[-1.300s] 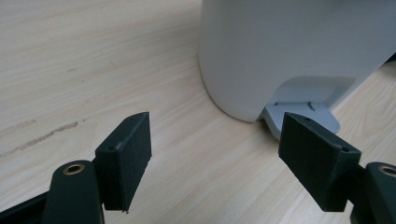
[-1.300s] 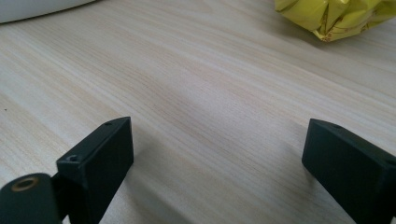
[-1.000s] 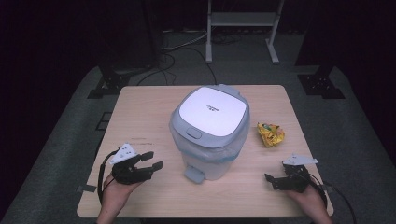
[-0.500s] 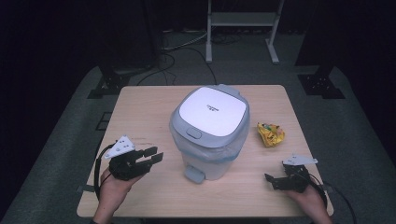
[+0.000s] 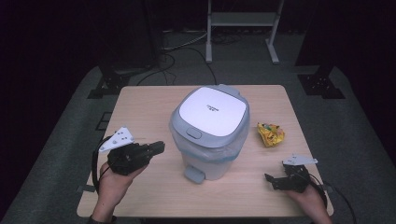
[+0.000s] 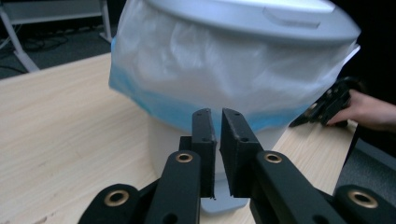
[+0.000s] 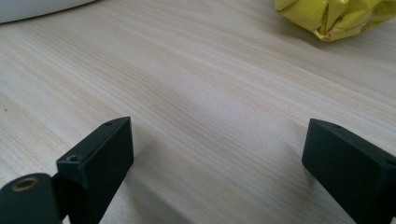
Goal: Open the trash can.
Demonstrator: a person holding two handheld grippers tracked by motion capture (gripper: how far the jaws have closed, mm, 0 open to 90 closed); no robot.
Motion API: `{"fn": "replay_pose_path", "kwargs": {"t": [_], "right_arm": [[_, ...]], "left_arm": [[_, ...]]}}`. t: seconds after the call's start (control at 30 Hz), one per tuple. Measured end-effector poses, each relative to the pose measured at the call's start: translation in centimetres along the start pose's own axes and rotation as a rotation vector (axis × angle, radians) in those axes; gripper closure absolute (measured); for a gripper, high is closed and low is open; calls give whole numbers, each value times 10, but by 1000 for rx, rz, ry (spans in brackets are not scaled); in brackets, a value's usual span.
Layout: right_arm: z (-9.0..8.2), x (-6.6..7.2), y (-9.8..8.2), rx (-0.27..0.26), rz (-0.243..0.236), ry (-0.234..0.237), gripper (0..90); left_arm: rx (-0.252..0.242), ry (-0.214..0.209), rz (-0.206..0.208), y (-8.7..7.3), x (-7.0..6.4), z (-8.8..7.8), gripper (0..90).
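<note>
The left hand-held gripper (image 5: 158,148) hovers above the desk (image 5: 144,116), its jaws just closed to a narrow slit with nothing between them, pointing at the bin (image 5: 210,130) in the middle of the desk. The closed tips look meant for pushing, probably the lid's front latch (image 5: 194,134) or the pedal (image 5: 194,174). Press squarely, so the tips do not slip into the loose bag (image 6: 224,79). The right hand-held gripper (image 5: 276,181) rests on the desk, jaws wide and empty, near the crumpled yellow wrapper (image 5: 271,134) beside the bin, ready to pick it up.
</note>
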State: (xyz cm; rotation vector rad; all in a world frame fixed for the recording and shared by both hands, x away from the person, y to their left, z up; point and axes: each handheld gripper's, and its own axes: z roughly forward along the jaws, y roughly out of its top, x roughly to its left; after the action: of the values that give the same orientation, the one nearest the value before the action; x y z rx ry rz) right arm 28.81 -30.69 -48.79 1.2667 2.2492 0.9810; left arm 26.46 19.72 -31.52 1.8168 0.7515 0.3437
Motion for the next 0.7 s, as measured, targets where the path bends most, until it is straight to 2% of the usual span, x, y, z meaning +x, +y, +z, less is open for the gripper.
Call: {"fn": "replay_pose_path", "kwargs": {"t": [0.17, 0.53, 0.7], "right_arm": [[0, 0, 0, 0, 0, 0, 78], [0, 0, 0, -1, 0, 0, 78], [0, 0, 0, -1, 0, 0, 78]], "left_arm": [[-14, -18, 24, 11, -6, -2, 900], [-52, -68, 61, 34, -17, 4, 900], [-59, -89, 66, 41, -21, 9, 900]]}}
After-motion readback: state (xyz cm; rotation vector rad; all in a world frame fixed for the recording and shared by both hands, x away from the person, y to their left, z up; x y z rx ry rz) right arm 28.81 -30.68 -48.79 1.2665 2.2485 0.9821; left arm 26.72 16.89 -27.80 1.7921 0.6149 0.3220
